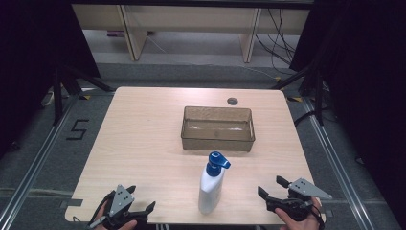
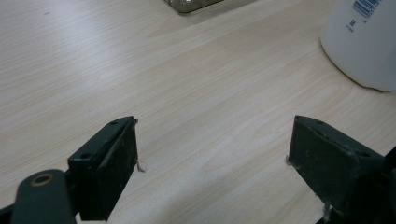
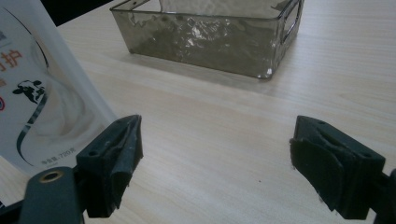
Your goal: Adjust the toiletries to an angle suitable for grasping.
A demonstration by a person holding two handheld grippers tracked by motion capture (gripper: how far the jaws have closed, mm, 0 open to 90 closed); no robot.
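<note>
A white pump bottle with a blue pump head stands upright near the table's front edge, between my two grippers. Its base shows at the upper right of the left gripper view and its printed label at the left of the right gripper view. A clear smoky plastic bin sits behind it at mid-table, empty; the same bin lies ahead in the right gripper view. My left gripper rests open at the front left, nothing between its jaws. My right gripper is open at the front right.
The wooden table has a round cable hole at its back edge. Dark tripod legs and cables stand on the floor on both sides. A floor marking "5" lies to the left.
</note>
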